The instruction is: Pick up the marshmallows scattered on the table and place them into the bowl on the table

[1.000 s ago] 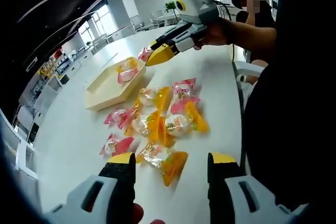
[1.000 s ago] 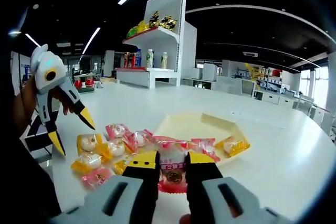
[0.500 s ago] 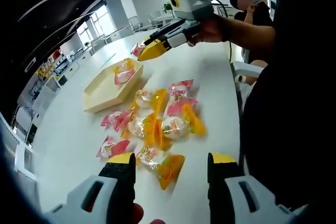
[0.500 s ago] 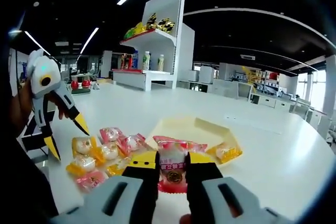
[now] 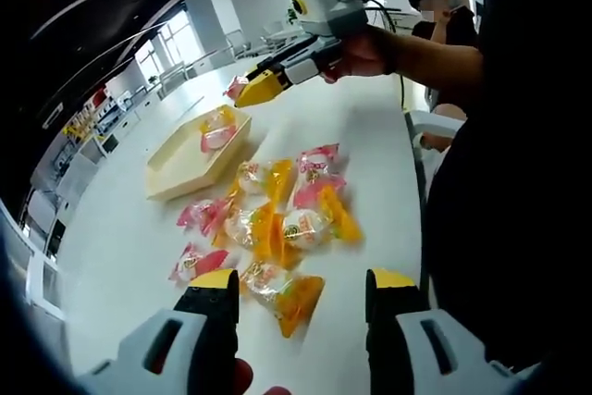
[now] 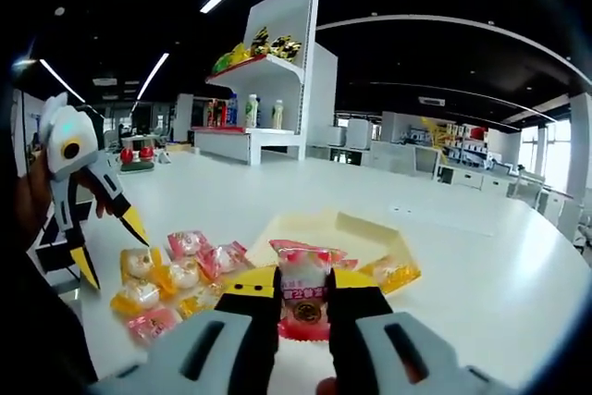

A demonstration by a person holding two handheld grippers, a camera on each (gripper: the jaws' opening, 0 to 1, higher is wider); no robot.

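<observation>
Holding: the right tongs [image 6: 302, 286] pinch a pink wrapped marshmallow [image 6: 303, 295] between the two yellow tips.
Right tongs from afar: in the left gripper view the right tongs [image 5: 255, 90] hang in the air above the far end of the bowl [image 5: 176, 168], with a bit of pink wrapper at the tip.
Left tongs: the left tongs [image 5: 299, 285] are spread wide with nothing between them. They sit low over the near edge of the pile.
Left tongs from afar: in the right gripper view the left tongs [image 6: 109, 245] point down at the sweets, jaws apart.
Marshmallows on the tabletop: a pile of marshmallows [image 5: 277, 219] in pink and orange wrappers lies on the white tabletop [image 5: 129, 256], just beside the bowl. One orange marshmallow [image 5: 283, 290] lies between the left tongs' tips.
Bowl: it is a pale yellow tray with low walls. Two wrapped sweets, one orange and one pink [image 5: 220, 127], lie at its far end.
Bowl in the right gripper view: the bowl [image 6: 370, 228] sits behind the pinched sweet, with an orange sweet [image 6: 392, 273] inside it.
Behind: a white shelf [image 6: 264, 99] holds bottles and yellow packs.
Person: a hand [image 5: 356, 51] holds the right tongs.
</observation>
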